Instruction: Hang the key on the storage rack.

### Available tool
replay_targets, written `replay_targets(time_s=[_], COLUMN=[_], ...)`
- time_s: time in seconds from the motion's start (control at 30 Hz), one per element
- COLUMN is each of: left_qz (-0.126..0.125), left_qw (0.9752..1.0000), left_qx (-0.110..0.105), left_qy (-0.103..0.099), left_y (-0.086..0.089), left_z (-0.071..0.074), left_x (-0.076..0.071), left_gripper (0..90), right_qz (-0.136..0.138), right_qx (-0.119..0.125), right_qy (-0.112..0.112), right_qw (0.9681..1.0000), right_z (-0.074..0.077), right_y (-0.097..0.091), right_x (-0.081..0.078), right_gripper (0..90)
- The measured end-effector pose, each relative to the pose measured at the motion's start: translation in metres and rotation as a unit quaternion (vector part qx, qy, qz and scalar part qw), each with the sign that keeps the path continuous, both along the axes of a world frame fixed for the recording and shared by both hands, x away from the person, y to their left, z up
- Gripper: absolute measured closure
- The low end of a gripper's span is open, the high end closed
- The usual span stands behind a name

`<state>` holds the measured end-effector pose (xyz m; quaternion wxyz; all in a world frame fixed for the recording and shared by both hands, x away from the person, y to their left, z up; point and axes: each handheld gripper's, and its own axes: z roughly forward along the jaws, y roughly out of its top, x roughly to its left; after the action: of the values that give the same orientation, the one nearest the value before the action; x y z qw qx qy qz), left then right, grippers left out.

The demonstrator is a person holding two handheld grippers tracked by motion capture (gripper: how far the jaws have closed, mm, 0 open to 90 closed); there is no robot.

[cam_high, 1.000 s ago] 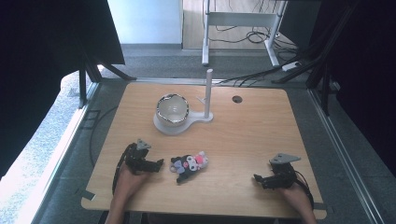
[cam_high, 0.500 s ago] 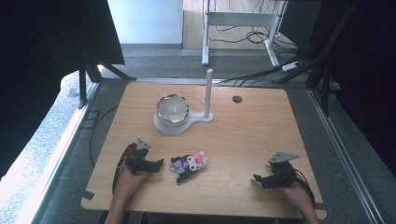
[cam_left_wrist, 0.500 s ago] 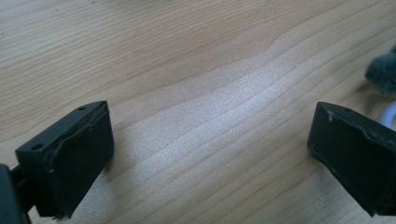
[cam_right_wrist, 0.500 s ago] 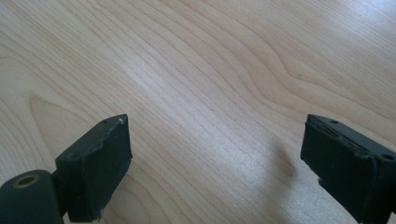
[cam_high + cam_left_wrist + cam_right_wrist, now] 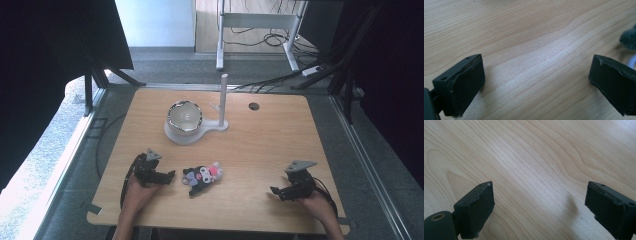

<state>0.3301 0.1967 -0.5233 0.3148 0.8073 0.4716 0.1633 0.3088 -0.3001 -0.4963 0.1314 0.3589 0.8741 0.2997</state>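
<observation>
Left hand-held gripper: resting low over the front left of the bench, pointing toward the centre. Its jaws stand wide apart with nothing between them; the left gripper view shows bare wood in the gap and a patch of dark fur of the plush toy at the right edge, just beyond the right jaw. No contact with the toy is visible.

Plush toy: lying on the bench near the front edge, slightly left of centre, just beside the left hand-held gripper and well apart from the right one. It is dark with a pink and white part. Which way it faces cannot be told.

Right hand-held gripper: at the front right of the bench, pointing toward the centre. Its jaws have just been closing slightly, yet they stand wide open with only bare wood between them in the right gripper view.

Farther back, left of centre: a bowl sitting on a white base, with a white upright post rising just beside it.
</observation>
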Motion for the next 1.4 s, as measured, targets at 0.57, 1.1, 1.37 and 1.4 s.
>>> replay_targets(time_s=[0.57, 1.1, 1.37, 1.4], left_qz=[0.000, 0.000, 0.000, 0.000], left_qw=[1.0000, 1.0000, 1.0000, 1.0000], left_qx=[0.000, 0.000, 0.000, 0.000], left_qy=[0.000, 0.000, 0.000, 0.000], left_y=[0.000, 0.000, 0.000, 0.000], left_z=[0.000, 0.000, 0.000, 0.000], left_x=[0.000, 0.000, 0.000, 0.000], left_gripper=[0.4, 0.4, 0.4, 0.3], right_qz=[0.029, 0.066, 0.081, 0.086], right_qx=[-0.015, -0.030, -0.033, -0.034], right_qy=[0.004, 0.007, 0.008, 0.009], right_qw=[0.9995, 0.9974, 0.9961, 0.9957], right_z=[0.014, 0.021, 0.021, 0.022], right_y=[0.017, 0.037, 0.049, 0.050], right_x=[0.008, 0.018, 0.023, 0.023], right_gripper=[8.7, 9.4, 9.6, 9.6])
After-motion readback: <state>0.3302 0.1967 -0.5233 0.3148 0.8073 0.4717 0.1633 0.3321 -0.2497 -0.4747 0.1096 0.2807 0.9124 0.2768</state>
